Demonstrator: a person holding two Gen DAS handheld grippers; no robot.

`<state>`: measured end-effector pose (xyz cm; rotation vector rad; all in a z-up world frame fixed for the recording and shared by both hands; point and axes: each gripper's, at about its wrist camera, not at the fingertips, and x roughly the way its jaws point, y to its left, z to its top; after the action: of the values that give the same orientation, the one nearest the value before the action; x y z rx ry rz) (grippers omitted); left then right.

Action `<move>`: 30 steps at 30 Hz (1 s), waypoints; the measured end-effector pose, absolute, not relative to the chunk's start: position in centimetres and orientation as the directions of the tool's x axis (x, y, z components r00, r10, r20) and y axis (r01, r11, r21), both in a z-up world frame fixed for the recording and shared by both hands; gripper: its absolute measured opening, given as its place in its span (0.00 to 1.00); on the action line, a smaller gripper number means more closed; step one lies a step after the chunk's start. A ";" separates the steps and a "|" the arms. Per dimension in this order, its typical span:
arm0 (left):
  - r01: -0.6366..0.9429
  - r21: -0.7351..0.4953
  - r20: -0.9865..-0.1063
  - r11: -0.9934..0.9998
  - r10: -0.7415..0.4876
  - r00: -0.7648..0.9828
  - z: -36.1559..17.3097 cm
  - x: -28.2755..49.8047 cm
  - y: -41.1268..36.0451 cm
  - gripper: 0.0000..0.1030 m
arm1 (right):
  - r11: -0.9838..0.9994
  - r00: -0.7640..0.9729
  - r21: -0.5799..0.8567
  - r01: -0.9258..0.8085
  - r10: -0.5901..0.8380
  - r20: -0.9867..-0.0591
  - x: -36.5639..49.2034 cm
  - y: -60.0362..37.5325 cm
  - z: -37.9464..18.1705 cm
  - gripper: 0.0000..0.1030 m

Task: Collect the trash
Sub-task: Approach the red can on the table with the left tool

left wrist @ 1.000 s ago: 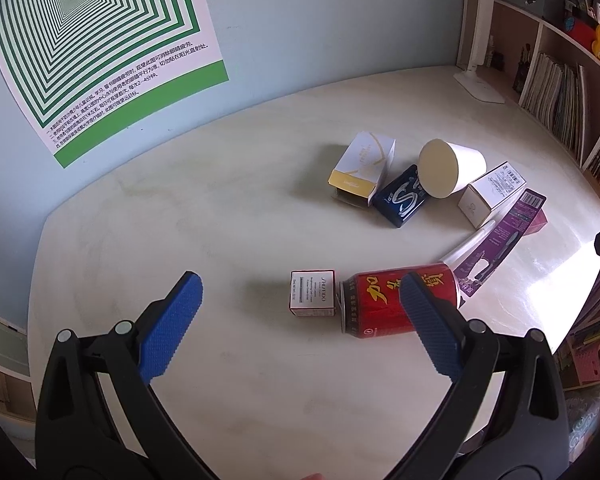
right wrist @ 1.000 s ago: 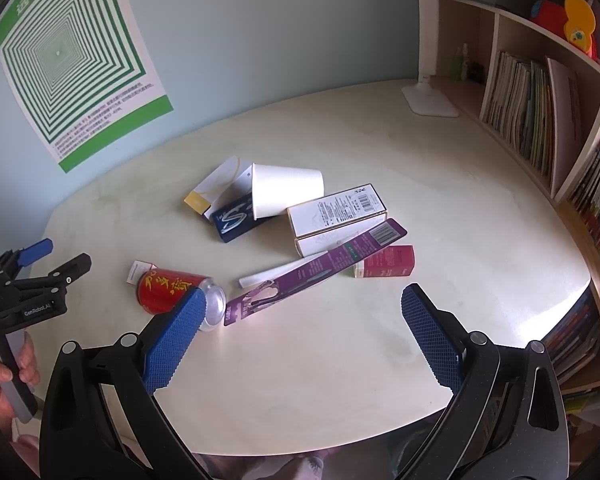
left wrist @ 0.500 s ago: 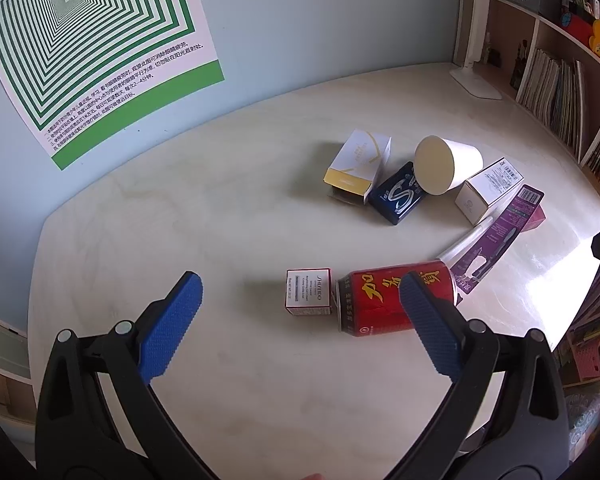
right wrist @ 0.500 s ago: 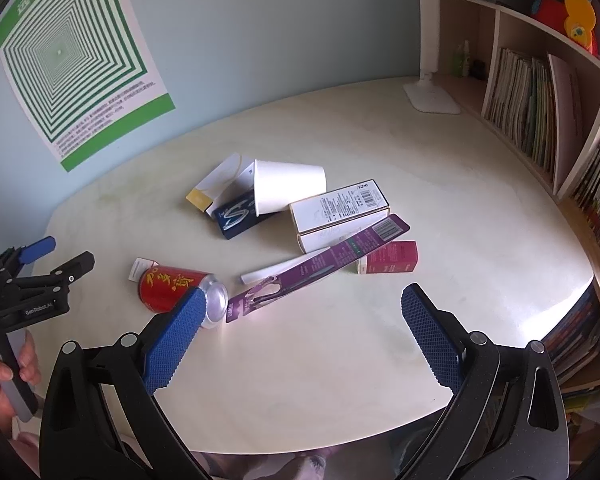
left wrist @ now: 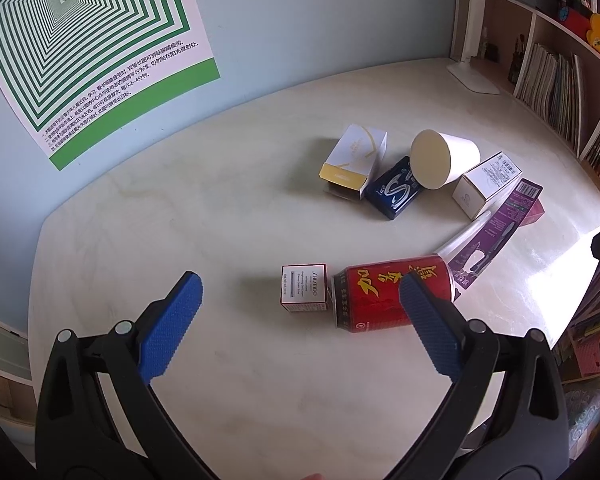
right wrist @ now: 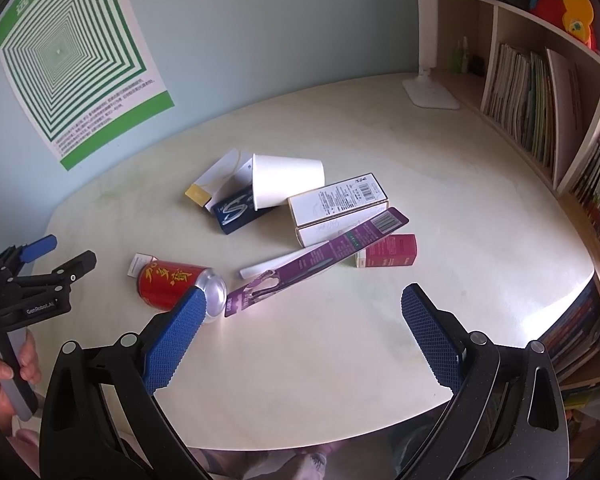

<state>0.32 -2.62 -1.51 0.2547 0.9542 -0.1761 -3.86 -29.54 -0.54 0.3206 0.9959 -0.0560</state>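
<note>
Both grippers spread, empty: left gripper [left wrist: 300, 300], right gripper [right wrist: 300, 312]. Small box [left wrist: 304, 288] reads "SHISEIDO". Only right view shows pink box [right wrist: 388, 250]; "GenRobot.AI" on left gripper.

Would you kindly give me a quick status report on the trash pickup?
Left gripper open, empty, nearest the red drink can lying on its side. Right gripper open, empty. Small white square box right beside the can's base.

Two wrist views over one table [left wrist: 180, 208].
Left camera looks from the table's left end, close above the red can [left wrist: 392, 296]; right camera looks from the near edge, farther back, sharing the can [right wrist: 168, 282].
</note>
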 end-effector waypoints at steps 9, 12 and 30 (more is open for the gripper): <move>0.264 0.139 -0.825 0.954 -0.036 0.564 -1.6 0.3 -2.8 0.94 | 0.950 0.541 0.244 0.196 0.103 -0.835 -3.9 -29.6 -0.5 0.94; 0.265 0.139 -0.826 0.954 -0.036 0.563 -1.6 0.3 -2.7 0.94 | 0.950 0.539 0.244 0.197 0.103 -0.836 -3.9 -29.6 -0.6 0.94; 0.272 0.140 -0.834 0.952 -0.035 0.551 -2.0 0.4 -2.8 0.94 | 0.944 0.522 0.253 0.211 0.110 -0.846 -3.9 -29.8 -1.3 0.94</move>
<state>0.38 -2.83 -2.02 0.2665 0.9729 -0.1842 -3.90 -29.76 -1.26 0.3453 1.0249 -0.0619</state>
